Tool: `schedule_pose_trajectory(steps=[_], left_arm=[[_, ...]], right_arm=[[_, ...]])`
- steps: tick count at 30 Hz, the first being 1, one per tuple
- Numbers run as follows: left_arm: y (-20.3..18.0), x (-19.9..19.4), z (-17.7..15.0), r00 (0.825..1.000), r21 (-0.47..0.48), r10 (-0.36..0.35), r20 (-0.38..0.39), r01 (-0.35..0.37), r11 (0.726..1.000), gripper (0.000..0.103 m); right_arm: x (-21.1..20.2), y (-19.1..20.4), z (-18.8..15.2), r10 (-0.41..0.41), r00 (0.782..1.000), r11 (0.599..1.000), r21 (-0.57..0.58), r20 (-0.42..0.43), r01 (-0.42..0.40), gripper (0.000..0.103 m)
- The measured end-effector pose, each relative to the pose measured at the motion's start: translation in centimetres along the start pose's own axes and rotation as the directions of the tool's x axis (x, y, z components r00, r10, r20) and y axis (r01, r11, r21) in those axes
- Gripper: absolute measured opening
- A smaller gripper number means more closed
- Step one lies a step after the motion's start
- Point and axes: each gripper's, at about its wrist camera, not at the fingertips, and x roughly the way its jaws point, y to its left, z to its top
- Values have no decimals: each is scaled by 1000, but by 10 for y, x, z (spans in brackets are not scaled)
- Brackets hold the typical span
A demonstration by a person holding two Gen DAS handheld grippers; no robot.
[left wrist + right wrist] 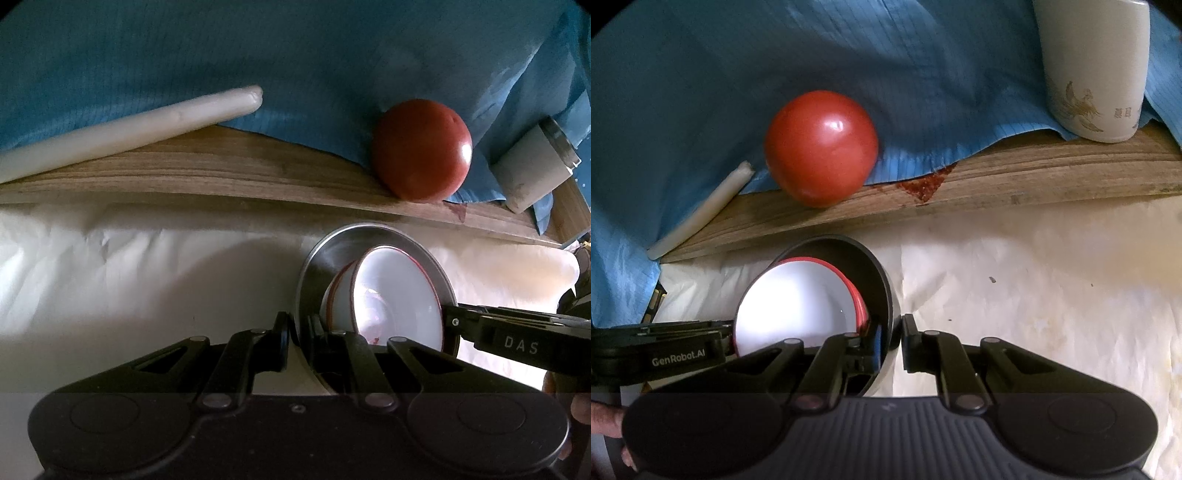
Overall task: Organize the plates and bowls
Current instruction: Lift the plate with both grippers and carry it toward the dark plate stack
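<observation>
Metal bowl (321,258) rim pinched: left claw (301,328), right claw (895,332).

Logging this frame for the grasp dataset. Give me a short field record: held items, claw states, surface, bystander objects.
held: metal bowl with white red-rimmed bowl nested inside, tilted
left claw: shut on metal bowl rim
right claw: shut on metal bowl rim, opposite side
surface: cream cloth in front of wooden board
bystanders: tomato at board edge; white rod; cream cup; blue cloth behind
hand: fingers visible at frame edge
</observation>
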Motion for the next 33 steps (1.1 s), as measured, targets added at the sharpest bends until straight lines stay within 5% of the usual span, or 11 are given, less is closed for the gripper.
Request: schedule_pose_trajectory(steps=[33], left_arm=[[-4, 2, 9, 1000, 44, -13, -7, 13, 999, 8]], right_arm=[[-25, -15, -16, -12, 999, 998, 67, 47, 9, 11]])
